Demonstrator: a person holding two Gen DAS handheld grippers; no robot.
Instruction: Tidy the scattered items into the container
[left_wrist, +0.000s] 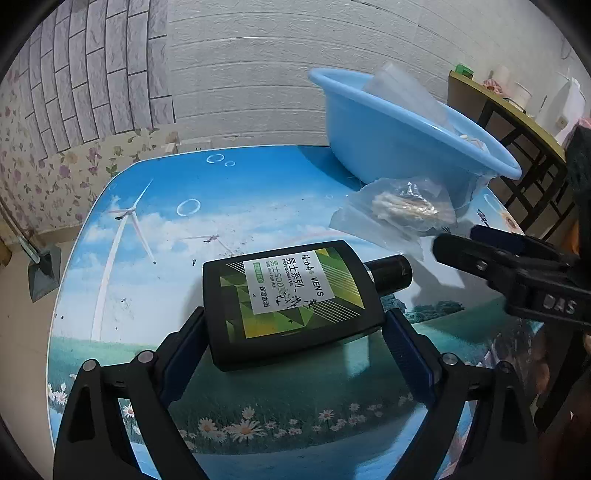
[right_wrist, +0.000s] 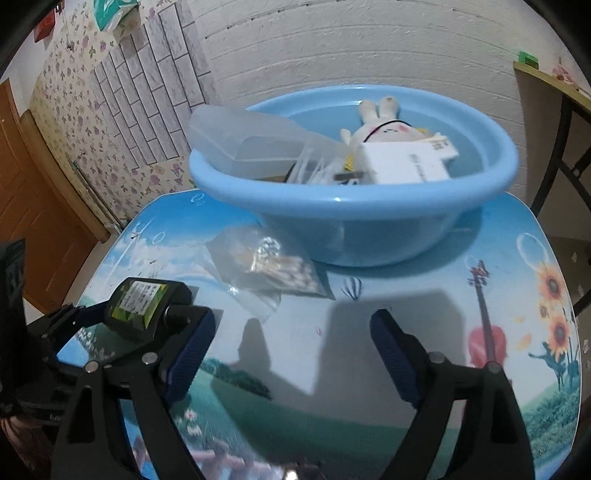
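1. The tabletop (right_wrist: 424, 306), printed with sky, meadow and sunflowers, carries all the items.
2. The round light-blue plastic basin (right_wrist: 354, 218) stands at the far edge of the tabletop. It holds a clear plastic box (right_wrist: 236, 140), a white plush rabbit (right_wrist: 384, 125), a white carton (right_wrist: 410, 162) and clear wrappers.
3. The flat black lotion bottle with a green label (left_wrist: 291, 299) lies between the fingers of the left tool (left_wrist: 295, 339). Its long axis runs across the opening, cap toward the right tool. The jaws stand wide; pad contact looks close on both sides but cannot be confirmed.
4. The clear plastic bag of cotton swabs (right_wrist: 273, 266) lies just before the basin, ahead and left of the right tool (right_wrist: 291, 332), which is nearer to it.
5. The right tool is wide open and empty.
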